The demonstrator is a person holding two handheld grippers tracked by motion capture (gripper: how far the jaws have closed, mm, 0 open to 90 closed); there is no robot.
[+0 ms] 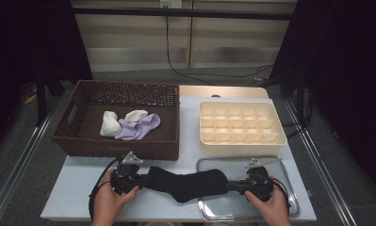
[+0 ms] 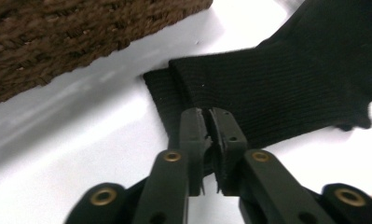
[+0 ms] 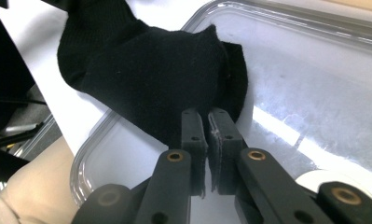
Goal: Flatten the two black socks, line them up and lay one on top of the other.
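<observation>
At the near edge of the table (image 1: 82, 188) I have both grippers low, each clamped on one end of a black sock (image 1: 188, 182) stretched flat between them. My left gripper (image 1: 145, 181) has its jaws pinched together on the ribbed cuff end; in the left gripper view the pads (image 2: 193, 130) bite the folded cuff edge of the sock (image 2: 277, 88). My right gripper (image 1: 229, 186) is closed on the toe end; in the right gripper view the sock (image 3: 146, 70) lies partly over the rim of a clear tray (image 3: 314, 93). The tray (image 1: 284, 165) sits near right. Behind it stands a cream divided organizer (image 1: 242, 148). Far left is a brown wicker basket (image 1: 119, 143) holding a white sock (image 1: 109, 125), a lavender sock (image 1: 141, 127) and another white one (image 1: 135, 115).
</observation>
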